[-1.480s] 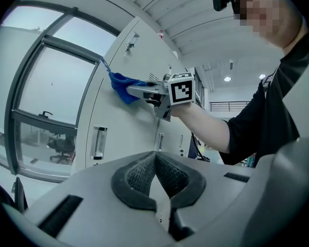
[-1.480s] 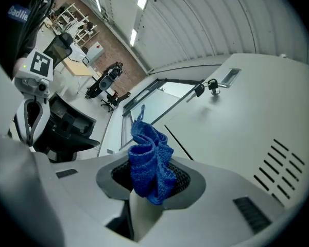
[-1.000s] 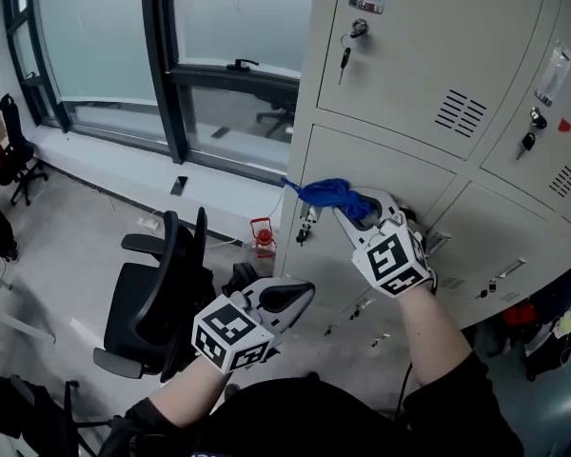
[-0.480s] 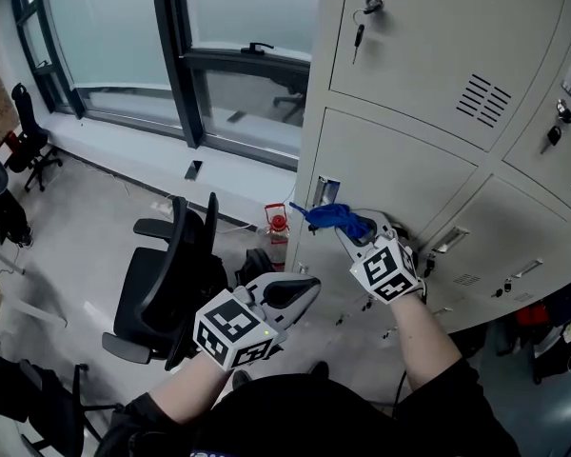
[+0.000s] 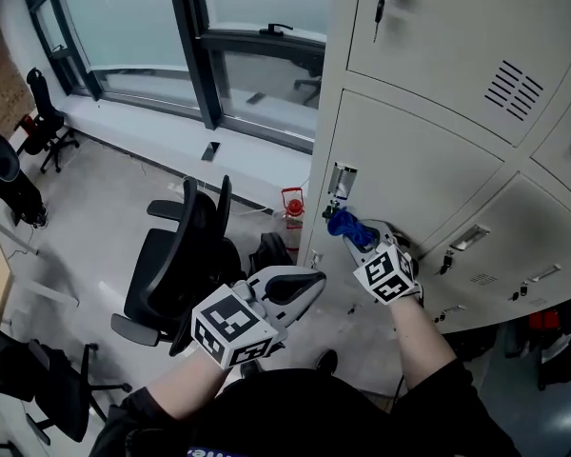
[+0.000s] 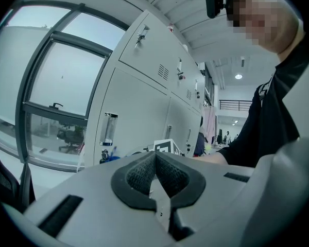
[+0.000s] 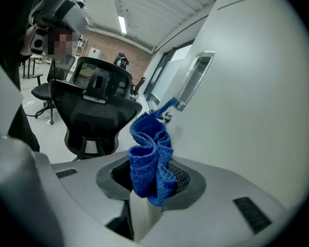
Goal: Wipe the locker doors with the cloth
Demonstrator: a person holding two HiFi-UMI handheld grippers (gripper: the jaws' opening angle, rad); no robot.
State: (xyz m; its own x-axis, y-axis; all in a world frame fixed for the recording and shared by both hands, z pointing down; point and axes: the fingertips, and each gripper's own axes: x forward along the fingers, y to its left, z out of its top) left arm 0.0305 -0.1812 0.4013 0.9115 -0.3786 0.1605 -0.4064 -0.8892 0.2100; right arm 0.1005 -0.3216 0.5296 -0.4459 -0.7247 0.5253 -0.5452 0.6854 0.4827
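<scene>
A bank of pale lockers (image 5: 438,84) fills the upper right of the head view, and the door (image 5: 414,174) being worked on is the middle one in the left column. An office chair (image 5: 176,260) stands on the floor well off to the left and plays no part.

The right tool (image 5: 362,235) is held up at the lower left corner of that door, with its jaws clamped on a bunched blue cloth (image 7: 150,156). The left tool (image 5: 303,287) hangs low and apart from the lockers. Its jaws are together with nothing between them, so the right hand is plainly the nearer one and is doing the wiping.

The cloth (image 5: 346,225) sticks out ahead of the jaws as a folded wad, its long axis running along the tool toward the door's left edge. Its tip lies just under the clear card holder (image 7: 194,81) and right by the small lock (image 7: 168,117). Whether the fabric is pressed against the metal or is a hair off it cannot be told from either view.

Nearly all of the bare door face lies to the right of the cloth and above it. My reading is that the next stroke needs to travel rightward across the panel, with the wad turned flat to it.
</scene>
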